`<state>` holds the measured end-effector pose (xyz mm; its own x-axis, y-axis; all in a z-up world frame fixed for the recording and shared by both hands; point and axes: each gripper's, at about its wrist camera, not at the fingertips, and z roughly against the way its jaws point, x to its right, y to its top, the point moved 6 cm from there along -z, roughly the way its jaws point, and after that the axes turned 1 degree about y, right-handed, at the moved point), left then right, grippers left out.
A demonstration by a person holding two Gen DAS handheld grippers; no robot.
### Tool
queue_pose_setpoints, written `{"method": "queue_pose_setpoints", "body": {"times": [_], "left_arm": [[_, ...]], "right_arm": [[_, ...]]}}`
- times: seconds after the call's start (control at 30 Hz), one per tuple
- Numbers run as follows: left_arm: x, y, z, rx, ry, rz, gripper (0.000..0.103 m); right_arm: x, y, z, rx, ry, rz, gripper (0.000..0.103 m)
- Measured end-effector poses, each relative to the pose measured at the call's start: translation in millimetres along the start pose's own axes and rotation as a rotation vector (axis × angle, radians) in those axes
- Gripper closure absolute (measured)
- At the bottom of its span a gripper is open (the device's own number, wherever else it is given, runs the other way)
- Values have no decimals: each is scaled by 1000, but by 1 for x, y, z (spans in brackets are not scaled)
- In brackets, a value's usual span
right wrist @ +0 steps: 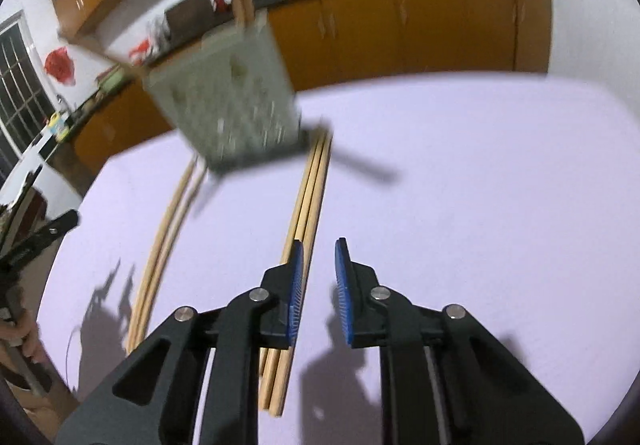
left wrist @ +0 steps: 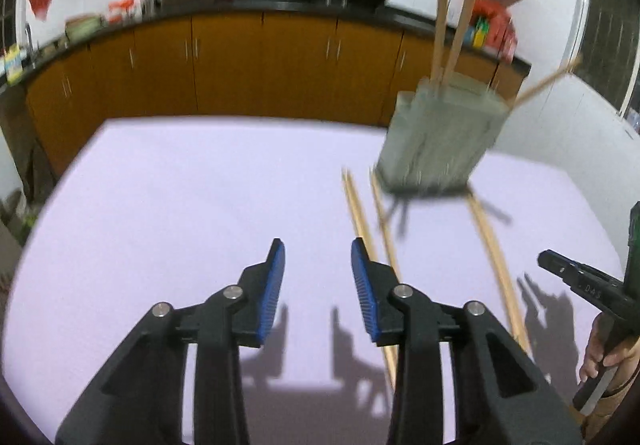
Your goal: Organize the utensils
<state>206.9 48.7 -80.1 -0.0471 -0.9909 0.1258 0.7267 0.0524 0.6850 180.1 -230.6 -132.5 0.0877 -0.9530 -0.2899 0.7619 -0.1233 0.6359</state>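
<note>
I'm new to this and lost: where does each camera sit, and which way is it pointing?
Left wrist view: rides the left tongs, facing the purple table; its open blue-padded fingers and the right tongs show.
Right wrist view: rides the right tongs, facing likewise; its open fingers and the left tongs show.
Shared: grey utensil holder, loose chopsticks, kitchen cabinets.

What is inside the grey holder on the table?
Wooden chopsticks stand in the grey holder: two nearly upright, one leaning far over its rim. Their lower ends are covered by the walls. Motion blur hides anything else inside. More chopsticks lie outside, on the table.
</note>
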Motion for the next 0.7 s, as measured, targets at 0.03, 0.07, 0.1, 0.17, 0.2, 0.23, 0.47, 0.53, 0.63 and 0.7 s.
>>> {"method": "queue_pose_setpoints", "body": {"times": [0.03, 0.07, 0.1, 0.17, 0.2, 0.23, 0.47, 0.53, 0.63, 0.7], "left_arm": [[0, -7, -5, -15, -6, 2, 72], [0, -12, -9, -26, -14, 5, 72], [1, -16, -13, -36, -22, 6, 72], [5, -25, -19, -51, -37, 4, 72], [7, -27, -21, -57, -43, 1, 72], [10, -28, -23, -61, -46, -1, 72], [27, -35, -34, -91, -90, -14, 75], [32, -38, -38, -102, -104, -18, 79], [38, -42, -43, -114, -118, -23, 83], [42, -44, -45, -120, -120, -37, 85]], "right_arm": [[-1, -5, -5, -15, 4, -3, 88], [-4, -9, -10, -29, 12, -6, 88], [-6, -12, -15, -42, 15, -4, 88], [-12, -18, -20, -52, 10, 7, 88], [-14, -19, -23, -58, 3, 16, 88], [-15, -19, -22, -50, -2, 23, 88], [-3, -17, -20, -35, -123, 78, 95], [6, -15, -18, -21, -160, 64, 95], [12, -15, -16, -17, -160, 51, 95], [13, -16, -16, -15, -164, 61, 95]]}}
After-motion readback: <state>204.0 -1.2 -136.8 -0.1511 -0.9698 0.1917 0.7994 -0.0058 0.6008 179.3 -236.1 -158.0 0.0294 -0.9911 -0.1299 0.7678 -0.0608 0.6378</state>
